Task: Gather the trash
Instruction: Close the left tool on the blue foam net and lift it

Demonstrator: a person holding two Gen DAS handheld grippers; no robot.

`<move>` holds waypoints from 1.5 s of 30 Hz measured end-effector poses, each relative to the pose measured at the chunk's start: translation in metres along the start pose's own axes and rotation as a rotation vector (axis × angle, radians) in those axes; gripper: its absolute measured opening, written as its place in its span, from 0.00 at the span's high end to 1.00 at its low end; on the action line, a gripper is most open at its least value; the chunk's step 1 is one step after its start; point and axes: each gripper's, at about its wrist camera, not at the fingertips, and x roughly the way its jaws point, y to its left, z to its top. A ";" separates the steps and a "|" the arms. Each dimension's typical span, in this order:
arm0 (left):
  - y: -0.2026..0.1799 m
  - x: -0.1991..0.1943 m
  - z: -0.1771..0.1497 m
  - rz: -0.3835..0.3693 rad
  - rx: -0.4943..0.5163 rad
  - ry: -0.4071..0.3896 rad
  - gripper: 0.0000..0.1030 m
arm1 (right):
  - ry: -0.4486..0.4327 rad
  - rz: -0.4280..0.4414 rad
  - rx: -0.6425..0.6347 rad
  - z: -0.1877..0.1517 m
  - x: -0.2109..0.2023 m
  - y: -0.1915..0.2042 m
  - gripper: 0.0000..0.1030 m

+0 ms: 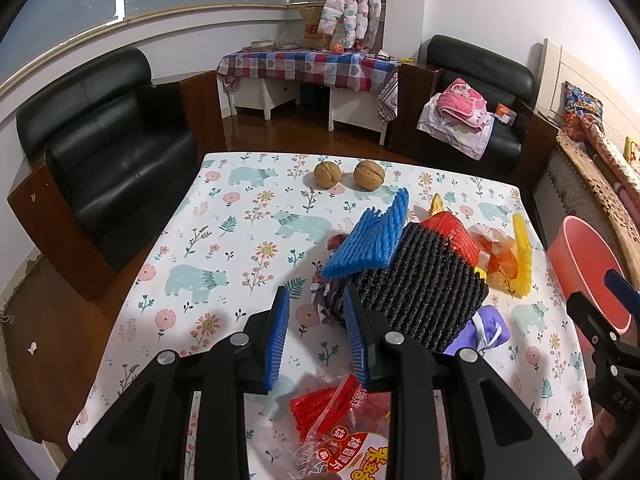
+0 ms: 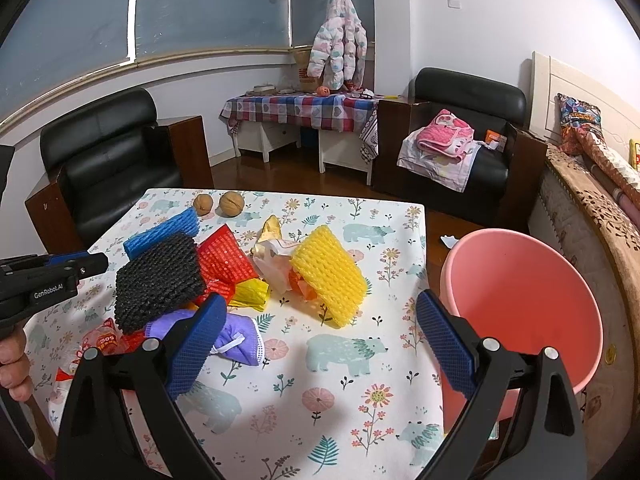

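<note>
Trash is piled on the floral tablecloth (image 1: pixel 224 248): a black foam net (image 1: pixel 420 292) under a blue foam net (image 1: pixel 368 244), a red net (image 1: pixel 452 232), a yellow net (image 1: pixel 522 256), a purple mask (image 1: pixel 486 328) and a red snack wrapper (image 1: pixel 344 420). My left gripper (image 1: pixel 316 312) hovers just left of the black net, partly open, with only cloth between its pads. My right gripper (image 2: pixel 320 300) is wide open above the table, with the yellow net (image 2: pixel 328 276) ahead of it, the purple mask (image 2: pixel 236 340) by its left finger and the pink bin (image 2: pixel 520 300) by its right finger.
Two walnuts (image 1: pixel 327 174) (image 1: pixel 369 175) lie near the table's far edge. The pink bin (image 1: pixel 588 272) stands off the table's right side. Black armchairs (image 1: pixel 112 160) (image 2: pixel 472 132) flank the room, and a checkered side table (image 1: pixel 308 64) stands at the back. A hand (image 2: pixel 16 360) holds the left gripper (image 2: pixel 52 272).
</note>
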 end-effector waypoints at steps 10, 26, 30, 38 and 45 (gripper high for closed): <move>0.009 -0.005 -0.002 -0.060 -0.009 -0.021 0.73 | 0.015 -0.003 0.015 -0.003 0.003 -0.003 0.07; -0.003 -0.005 0.010 -0.191 0.101 -0.026 0.66 | 0.034 0.018 0.018 -0.005 0.013 -0.001 0.07; -0.007 0.003 0.016 -0.190 0.118 -0.020 0.66 | 0.042 0.026 0.024 -0.006 0.016 0.000 0.07; -0.010 0.023 0.022 -0.200 0.147 -0.001 0.66 | 0.067 0.057 0.033 -0.006 0.028 -0.002 0.13; -0.007 0.036 0.023 -0.209 0.129 0.011 0.91 | 0.081 0.058 0.041 -0.006 0.038 -0.003 0.13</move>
